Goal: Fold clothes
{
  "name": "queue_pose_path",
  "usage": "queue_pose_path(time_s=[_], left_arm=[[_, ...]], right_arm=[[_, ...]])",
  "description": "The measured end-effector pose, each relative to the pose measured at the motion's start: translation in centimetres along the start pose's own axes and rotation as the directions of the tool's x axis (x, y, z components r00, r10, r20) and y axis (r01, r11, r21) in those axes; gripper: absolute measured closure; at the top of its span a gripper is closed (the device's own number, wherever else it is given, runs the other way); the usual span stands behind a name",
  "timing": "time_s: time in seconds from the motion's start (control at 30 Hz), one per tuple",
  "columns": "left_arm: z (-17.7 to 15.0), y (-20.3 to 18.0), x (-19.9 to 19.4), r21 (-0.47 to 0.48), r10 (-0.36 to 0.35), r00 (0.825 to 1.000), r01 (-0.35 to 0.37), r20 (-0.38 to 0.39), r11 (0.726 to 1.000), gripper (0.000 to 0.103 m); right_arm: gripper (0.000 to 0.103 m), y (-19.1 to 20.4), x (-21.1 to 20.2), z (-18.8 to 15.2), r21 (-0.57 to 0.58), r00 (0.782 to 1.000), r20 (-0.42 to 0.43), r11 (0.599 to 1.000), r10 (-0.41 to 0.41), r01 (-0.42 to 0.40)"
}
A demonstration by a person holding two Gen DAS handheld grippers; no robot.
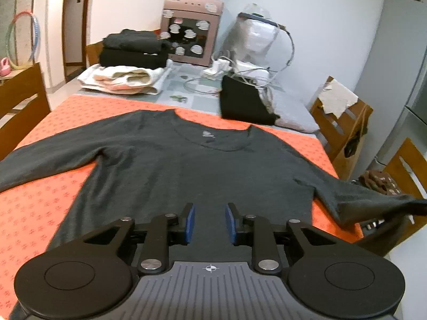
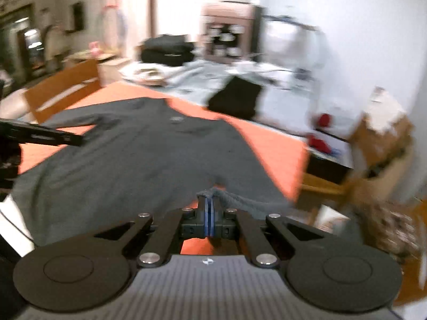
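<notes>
The right gripper [image 2: 209,208] was seen clamped on the right sleeve of the grey shirt [image 1: 186,165] (blurred view). The left gripper [image 1: 209,222] was held agape, empty, above the hem. The shirt was spread flat on the orange tablecloth [image 1: 48,213].

A dark grey long-sleeved shirt [image 1: 186,165] lies spread flat, neckline facing away, on an orange patterned cloth [image 1: 40,213] over the table. Its left sleeve stretches out sideways; its right sleeve hangs past the table edge, lifted at the cuff.
</notes>
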State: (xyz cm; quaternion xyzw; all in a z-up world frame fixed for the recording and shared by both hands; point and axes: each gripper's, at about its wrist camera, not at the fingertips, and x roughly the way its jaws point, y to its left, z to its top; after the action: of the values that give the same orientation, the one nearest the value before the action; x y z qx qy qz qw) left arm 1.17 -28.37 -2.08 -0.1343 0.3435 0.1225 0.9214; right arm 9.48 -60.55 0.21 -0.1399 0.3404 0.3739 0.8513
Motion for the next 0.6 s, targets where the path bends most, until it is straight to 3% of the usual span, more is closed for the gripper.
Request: queue_pose_path(time_s=[0.17,0.3,0.43,0.6], left_arm=[[-0.9,1.3,-1.4,-0.017,0.032,0.999,-0.032,-0.003,0.999,0.072],[-1.5,2.0,-2.1,-0.038,0.050,0.999,-0.050,-0.005,0.998,0.069],[-2.1,2.5,-2.0,-0.059,0.057,0.998,-0.058,-0.016,0.997,0.068],[-2.6,2.9,-1.8,-0.060,0.059,0.998,-0.060,-0.031,0.996,0.068]], right_arm=[[0.097,4.0,4.4,0.4,-0.045,0.987,-0.085,0.989,0.134,-0.138],[0.072,4.9,3.4,0.6,-0.037,0.979,-0.075,0.981,0.190,-0.193],[0.071,3.0,1.5,-0.1,0.051,0.980,-0.067,0.982,0.187,-0.184],[0.069,-1.0,1.7,-3.6,0.217,0.989,-0.097,0.972,0.113,-0.089]])
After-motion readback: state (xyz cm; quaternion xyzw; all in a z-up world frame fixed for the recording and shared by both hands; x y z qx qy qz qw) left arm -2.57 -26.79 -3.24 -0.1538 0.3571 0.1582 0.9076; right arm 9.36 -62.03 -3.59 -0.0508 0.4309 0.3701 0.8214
